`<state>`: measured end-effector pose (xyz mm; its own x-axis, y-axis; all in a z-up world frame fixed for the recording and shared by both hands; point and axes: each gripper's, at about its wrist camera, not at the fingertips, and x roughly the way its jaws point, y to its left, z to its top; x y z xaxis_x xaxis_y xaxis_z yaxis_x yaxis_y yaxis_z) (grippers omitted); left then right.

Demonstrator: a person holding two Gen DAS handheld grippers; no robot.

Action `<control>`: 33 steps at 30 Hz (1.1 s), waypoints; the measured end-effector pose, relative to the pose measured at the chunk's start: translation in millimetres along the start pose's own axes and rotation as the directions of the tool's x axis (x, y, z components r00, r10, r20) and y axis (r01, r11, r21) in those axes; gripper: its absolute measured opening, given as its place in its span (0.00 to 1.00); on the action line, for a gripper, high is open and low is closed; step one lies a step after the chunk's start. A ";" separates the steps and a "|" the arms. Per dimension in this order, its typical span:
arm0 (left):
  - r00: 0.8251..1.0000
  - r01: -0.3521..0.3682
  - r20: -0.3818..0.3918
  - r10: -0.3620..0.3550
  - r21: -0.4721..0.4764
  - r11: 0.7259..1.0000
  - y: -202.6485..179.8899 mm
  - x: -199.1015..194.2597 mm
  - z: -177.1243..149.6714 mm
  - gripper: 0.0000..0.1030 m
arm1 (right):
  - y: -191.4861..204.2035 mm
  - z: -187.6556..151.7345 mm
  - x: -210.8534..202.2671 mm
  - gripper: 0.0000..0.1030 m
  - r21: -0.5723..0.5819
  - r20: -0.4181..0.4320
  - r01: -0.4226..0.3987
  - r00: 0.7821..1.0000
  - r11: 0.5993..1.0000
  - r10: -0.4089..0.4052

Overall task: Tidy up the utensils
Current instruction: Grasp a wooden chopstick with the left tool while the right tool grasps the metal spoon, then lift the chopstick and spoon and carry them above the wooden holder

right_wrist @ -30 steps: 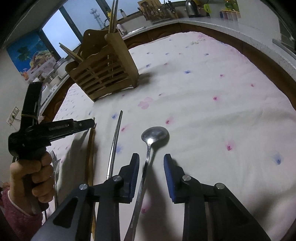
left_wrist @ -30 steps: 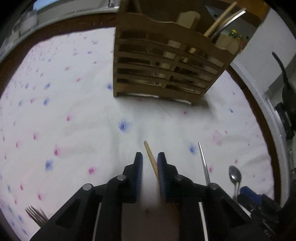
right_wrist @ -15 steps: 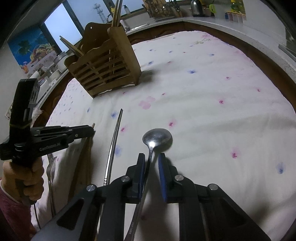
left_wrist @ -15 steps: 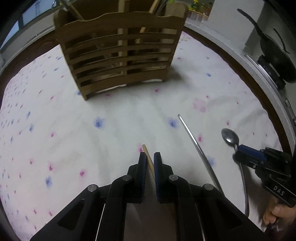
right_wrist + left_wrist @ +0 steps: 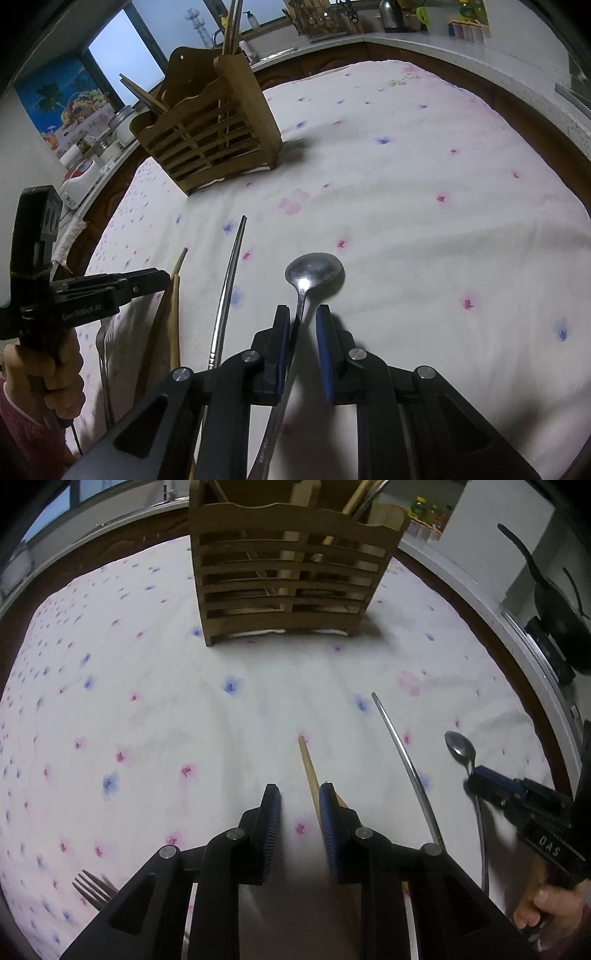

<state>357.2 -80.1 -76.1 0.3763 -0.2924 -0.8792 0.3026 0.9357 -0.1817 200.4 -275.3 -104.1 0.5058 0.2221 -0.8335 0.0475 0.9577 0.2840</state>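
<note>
A slatted wooden utensil holder stands at the far side of the flowered tablecloth, also in the right wrist view, with chopsticks sticking out. My left gripper is open; a wooden chopstick lies on the cloth against its right finger. My right gripper is open around the handle of a metal spoon, which lies on the cloth. A metal chopstick lies between them, also in the right wrist view. A fork lies at lower left.
The flowered cloth covers a round wooden table. A counter with jars, a kettle and a knife block runs behind. A dark pan sits on the counter at the right.
Both grippers were shut half a second ago and have opened. The wooden chopstick and the spoon lie on the cloth. The left view has swung to face the holder more squarely.
</note>
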 end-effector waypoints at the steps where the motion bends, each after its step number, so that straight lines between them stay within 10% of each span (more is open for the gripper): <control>1: 1.000 -0.002 0.003 0.002 -0.002 1.000 0.7 -1.4 -1.8 0.21 | 0.2 0.1 0.0 0.15 -0.002 0.000 0.001 1.000 1.000 -0.001; 12: 0.999 -0.043 0.020 0.041 0.143 0.989 -26.2 1.5 0.4 0.04 | 4.1 2.0 2.8 0.08 -0.030 -0.001 0.021 1.000 0.999 -0.021; 21: 0.995 -0.015 0.104 0.008 0.066 0.998 -9.6 -45.1 -17.5 0.03 | 15.4 0.1 -13.1 0.04 -0.062 0.028 0.010 1.000 0.998 -0.009; 33: 0.938 0.072 0.343 -0.053 -0.041 0.997 22.3 -171.1 -51.2 0.03 | 41.3 12.6 -80.8 0.02 -0.110 0.189 -0.045 0.980 0.993 0.066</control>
<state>254.8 0.9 47.7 0.6371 -0.3916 -0.6639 0.2921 0.9197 -0.2622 172.4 -256.0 -19.1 0.6616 0.2458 -0.7085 -0.0702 0.9609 0.2678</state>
